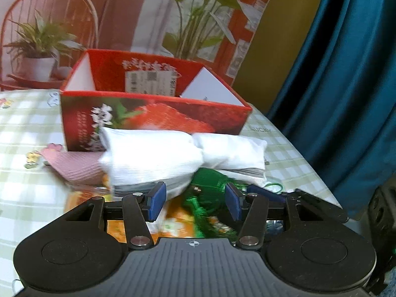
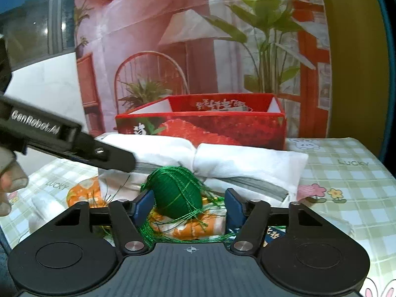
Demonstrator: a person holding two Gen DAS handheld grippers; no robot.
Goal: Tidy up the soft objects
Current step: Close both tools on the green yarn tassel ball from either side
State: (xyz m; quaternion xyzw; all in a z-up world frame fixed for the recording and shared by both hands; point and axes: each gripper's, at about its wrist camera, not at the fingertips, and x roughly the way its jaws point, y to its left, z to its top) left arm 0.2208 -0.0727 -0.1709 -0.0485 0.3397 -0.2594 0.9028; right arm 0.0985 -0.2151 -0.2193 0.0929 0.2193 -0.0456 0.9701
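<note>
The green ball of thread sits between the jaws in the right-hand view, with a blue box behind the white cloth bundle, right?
Not quite: the box is red, as the right wrist view shows. The green ball of thread and white cloth bundle are as you said.

Place: a home, table staged.
Signs: checked tablecloth (image 2: 346, 173), blue curtain (image 1: 346, 86), printed room backdrop (image 2: 198, 49).

The open box (image 2: 205, 126) stands at the back of the surface (image 2: 346, 173), in front of the printed backdrop (image 2: 198, 37). Just before it lies the folded cloth bundle (image 2: 247, 163), touching the box's front wall. The ball of thread (image 2: 175, 193) rests on a patterned cloth (image 2: 193, 227), in front of the bundle. Another folded cloth (image 1: 76, 165) lies left of the bundle.
</note>
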